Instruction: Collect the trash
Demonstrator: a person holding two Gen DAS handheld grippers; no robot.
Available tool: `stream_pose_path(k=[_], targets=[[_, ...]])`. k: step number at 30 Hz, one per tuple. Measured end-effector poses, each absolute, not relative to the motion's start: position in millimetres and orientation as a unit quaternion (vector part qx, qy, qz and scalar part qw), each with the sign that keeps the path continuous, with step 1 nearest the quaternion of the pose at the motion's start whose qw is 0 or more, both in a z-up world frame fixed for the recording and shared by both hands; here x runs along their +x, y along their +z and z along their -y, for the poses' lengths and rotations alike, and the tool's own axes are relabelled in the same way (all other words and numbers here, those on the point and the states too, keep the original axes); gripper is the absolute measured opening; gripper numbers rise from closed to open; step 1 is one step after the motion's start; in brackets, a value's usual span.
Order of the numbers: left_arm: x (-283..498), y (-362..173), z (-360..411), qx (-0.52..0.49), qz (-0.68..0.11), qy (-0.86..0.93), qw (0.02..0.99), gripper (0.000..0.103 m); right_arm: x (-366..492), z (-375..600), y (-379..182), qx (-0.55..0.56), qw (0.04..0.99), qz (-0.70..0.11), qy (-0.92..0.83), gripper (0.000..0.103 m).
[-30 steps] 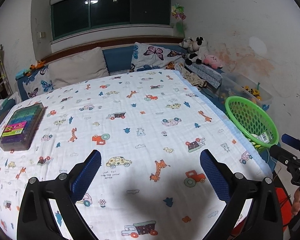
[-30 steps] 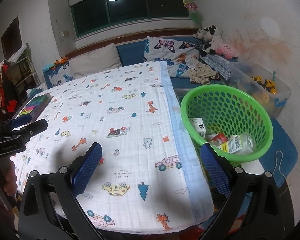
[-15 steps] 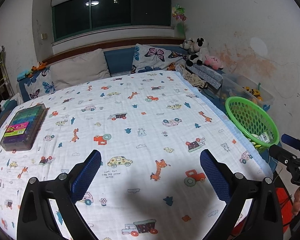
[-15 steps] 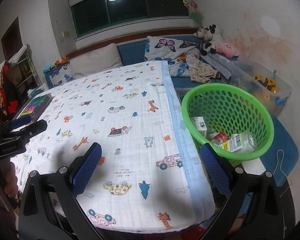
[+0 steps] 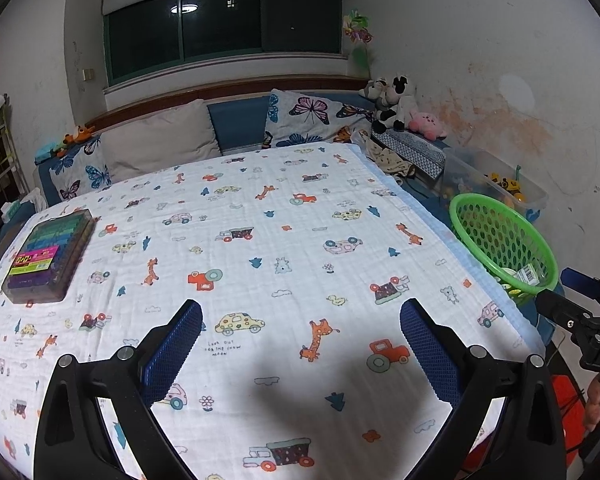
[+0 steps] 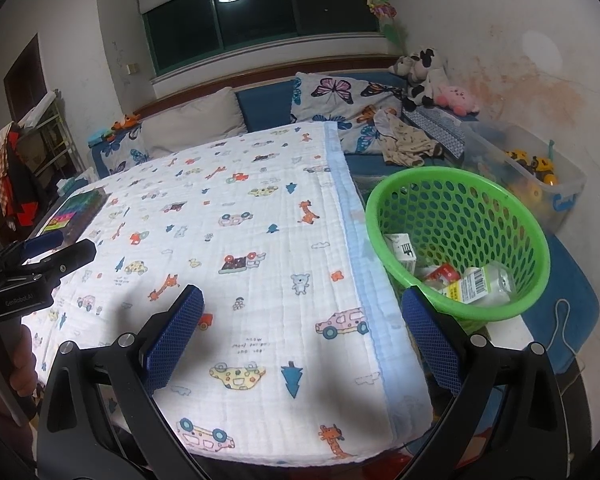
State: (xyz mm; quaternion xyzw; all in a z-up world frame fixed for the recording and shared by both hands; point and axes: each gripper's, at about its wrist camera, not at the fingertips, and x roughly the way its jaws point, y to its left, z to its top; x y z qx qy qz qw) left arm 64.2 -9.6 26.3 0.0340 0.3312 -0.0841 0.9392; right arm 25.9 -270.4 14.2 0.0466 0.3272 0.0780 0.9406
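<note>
Over the last second almost nothing has moved: both my views have lifted and eased back a touch, and the blanket (image 5: 284, 240) shows no more litter than it did a second ago. I read that as the collecting being done or nearly so, with both tools simply pulled off from the basket (image 6: 496, 312).

The left gripper (image 5: 300, 344) hangs over the near end of the blanket, jaws wide apart and empty. The right gripper (image 6: 304, 340) sits over the blanket's edge just short of the basket, jaws likewise spread with nothing between them.

The trash is all inside the basket, which stands beside the bed on the wall side. In the right view I make out a small white carton (image 6: 402, 250) against the basket's near wall, a red-and-white wrapper (image 6: 444, 273) in the middle, and a clear bottle (image 6: 482, 285) with a barcode label lying on its side. There may be more beneath them; the mesh hides the bottom.

Far across the blanket from the basket lies a clear case (image 5: 46, 256) of coloured bits, which I judge a toy, not rubbish.
</note>
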Motion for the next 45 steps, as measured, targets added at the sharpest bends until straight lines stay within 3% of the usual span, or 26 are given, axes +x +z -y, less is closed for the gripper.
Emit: stream_pose_path(k=[45], targets=[[61.6,23.9,13.0,0.037,-0.332,-0.084,0.939,0.096,25.9,269.3,9.5,0.056,0.938,-0.331,0.084,0.098]])
